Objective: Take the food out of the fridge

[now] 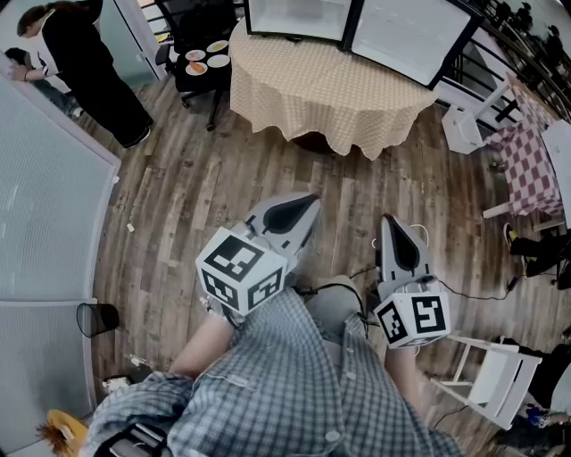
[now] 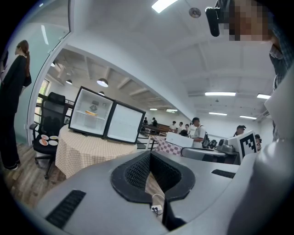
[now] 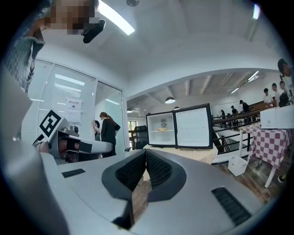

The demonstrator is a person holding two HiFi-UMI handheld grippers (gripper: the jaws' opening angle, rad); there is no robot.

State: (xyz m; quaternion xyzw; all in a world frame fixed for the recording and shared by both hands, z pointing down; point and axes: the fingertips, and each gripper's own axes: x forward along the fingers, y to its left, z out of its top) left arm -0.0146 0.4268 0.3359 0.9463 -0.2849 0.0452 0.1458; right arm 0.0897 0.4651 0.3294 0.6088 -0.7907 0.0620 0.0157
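A small black-framed fridge stands on a round table with a beige checked cloth, far ahead of both grippers. Its door looks swung open to the right. In the left gripper view the fridge shows a white inside with a yellowish food item on a shelf. The same food shows in the right gripper view's fridge. My left gripper and right gripper are held close to the person's body, pointing at the table. Both are shut, with nothing between the pads.
A black office chair with several plates of food stands left of the table. A person in black is by the glass partition. A white folding chair, a checked side table, a white stool and a floor cable lie to the right.
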